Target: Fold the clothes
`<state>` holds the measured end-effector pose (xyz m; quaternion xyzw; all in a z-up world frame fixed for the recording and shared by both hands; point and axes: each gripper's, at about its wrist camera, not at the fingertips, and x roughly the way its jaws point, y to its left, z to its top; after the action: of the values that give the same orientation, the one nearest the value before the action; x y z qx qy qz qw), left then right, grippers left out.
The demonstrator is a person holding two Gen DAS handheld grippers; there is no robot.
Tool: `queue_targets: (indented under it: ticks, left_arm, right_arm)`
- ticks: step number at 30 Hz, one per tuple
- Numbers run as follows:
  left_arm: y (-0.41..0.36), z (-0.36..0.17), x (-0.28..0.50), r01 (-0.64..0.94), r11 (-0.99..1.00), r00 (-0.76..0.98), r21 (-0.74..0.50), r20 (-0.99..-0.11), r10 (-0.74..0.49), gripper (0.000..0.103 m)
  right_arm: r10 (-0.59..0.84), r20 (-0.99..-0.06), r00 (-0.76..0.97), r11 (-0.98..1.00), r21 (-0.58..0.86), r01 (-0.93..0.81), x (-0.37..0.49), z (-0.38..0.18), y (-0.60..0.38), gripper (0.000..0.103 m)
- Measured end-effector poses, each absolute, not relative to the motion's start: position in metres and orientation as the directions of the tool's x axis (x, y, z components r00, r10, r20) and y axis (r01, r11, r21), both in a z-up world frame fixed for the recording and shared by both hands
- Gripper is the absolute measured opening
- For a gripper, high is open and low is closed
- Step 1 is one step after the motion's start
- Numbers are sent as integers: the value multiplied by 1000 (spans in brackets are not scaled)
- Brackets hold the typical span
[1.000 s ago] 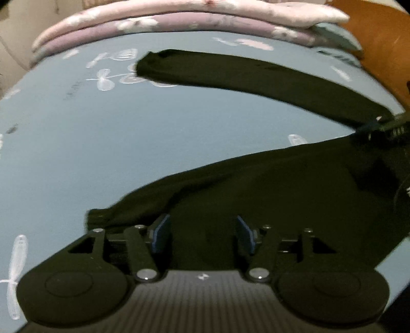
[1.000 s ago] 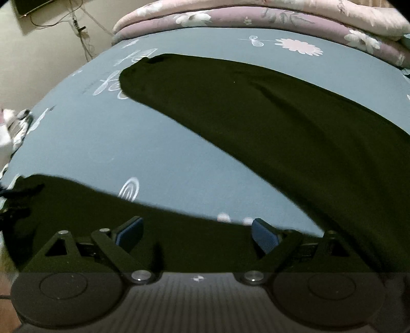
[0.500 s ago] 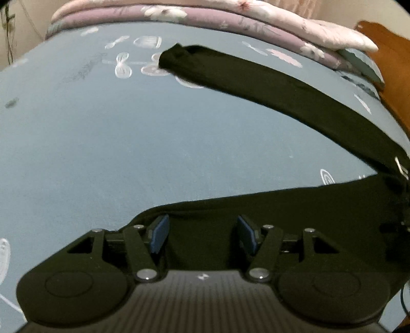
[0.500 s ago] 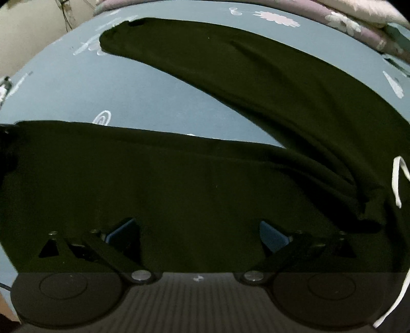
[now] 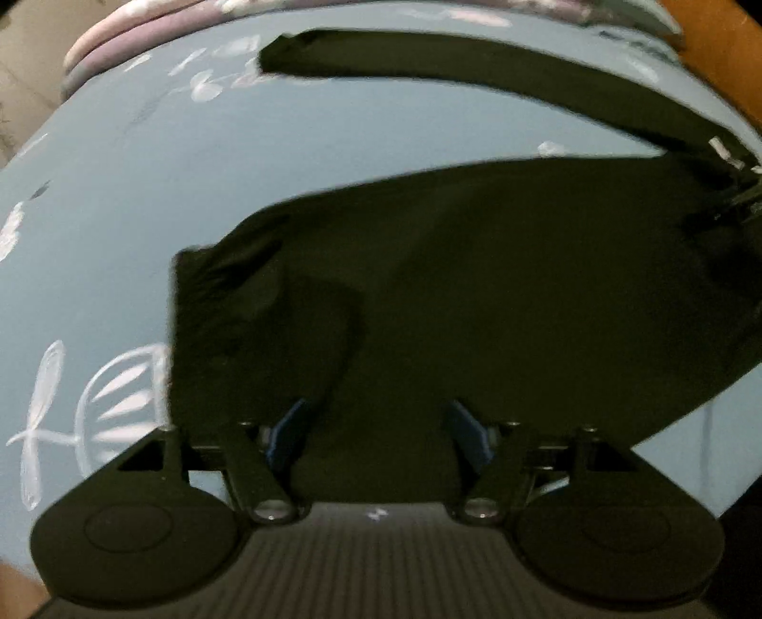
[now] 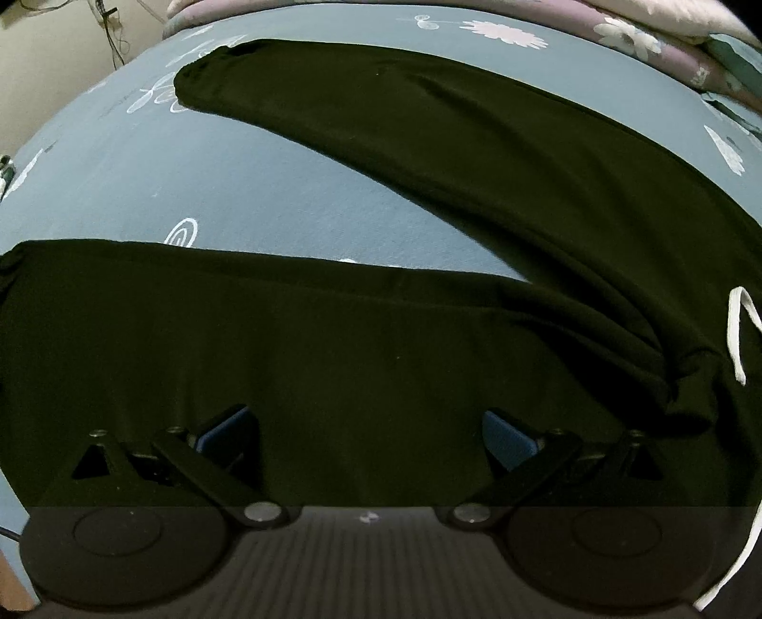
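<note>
Black trousers (image 6: 381,343) lie spread on the bed (image 6: 295,200), over its blue flowered sheet. One leg runs along the near edge, the other angles off toward the far left corner, where its cuff (image 5: 285,52) ends beside white flower prints. A white drawstring (image 6: 736,328) shows at the waist, to the right. The left gripper (image 5: 376,433) hangs over the near leg's crumpled cuff (the view is blurred); its jaws have just been opening, cloth beneath them, not pinched. The right gripper (image 6: 369,440) stands at its widest over the same leg, jaws gripping nothing. Folded quilts (image 6: 643,33) line the far edge.
</note>
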<state>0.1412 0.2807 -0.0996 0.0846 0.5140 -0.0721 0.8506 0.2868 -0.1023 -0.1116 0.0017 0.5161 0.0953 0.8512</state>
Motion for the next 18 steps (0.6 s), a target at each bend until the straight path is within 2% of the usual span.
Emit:
queue_targets:
  ticks: [3, 8, 11, 13, 15, 18]
  left_arm:
    - [280, -91, 141, 197, 976, 466, 94, -885, -9, 68]
    - [267, -91, 141, 245, 967, 470, 72, -881, -53, 69]
    - [279, -101, 134, 212, 974, 430, 80, -902, -19, 75]
    - [289, -98, 130, 176, 982, 414, 67, -910, -12, 74]
    - [291, -90, 129, 153, 985, 426, 75, -905, 3, 74]
    - [280, -77, 135, 164, 985, 482, 45, -875, -41, 74]
  right_arm:
    - [166, -876, 453, 982, 105, -156, 287, -113, -103, 103]
    - [143, -881, 451, 984, 77, -162, 286, -112, -98, 103]
    - [144, -879, 455, 982, 71, -172, 285, -111, -99, 103]
    - [148, -875, 461, 982, 73, -176, 283, -111, -101, 103]
    - [151, -872, 466, 981, 75, -178, 282, -110, -102, 103]
    - [177, -845, 505, 981, 113, -156, 274, -103, -109, 103]
